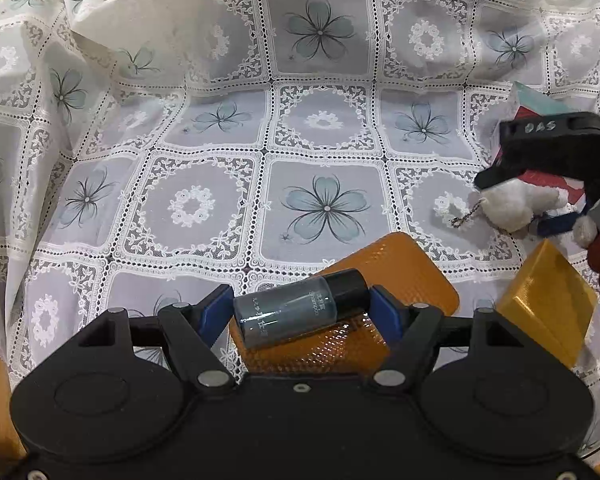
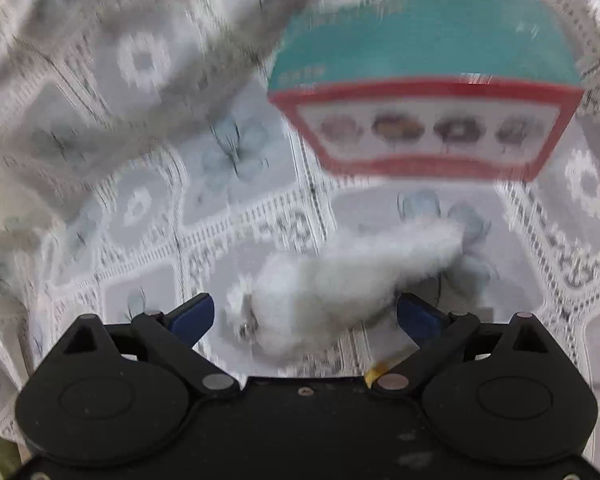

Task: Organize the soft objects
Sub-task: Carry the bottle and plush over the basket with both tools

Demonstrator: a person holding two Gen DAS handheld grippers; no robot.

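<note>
My left gripper (image 1: 298,310) is shut on a small grey shampoo bottle (image 1: 288,314) with a black cap, held crosswise above an orange padded pouch (image 1: 412,276). My right gripper (image 2: 306,314) has its blue fingers on both sides of a white plush toy (image 2: 340,280); the view is blurred by motion. In the left wrist view the right gripper (image 1: 556,200) appears at the far right, holding the white plush toy (image 1: 516,208) with its small ball chain over the lace tablecloth (image 1: 220,128).
A teal and red carton (image 2: 424,88) stands just beyond the plush toy; it also shows behind the right gripper (image 1: 528,98). A yellow box (image 1: 548,304) lies at the right. The tablecloth is bunched up at the left and back.
</note>
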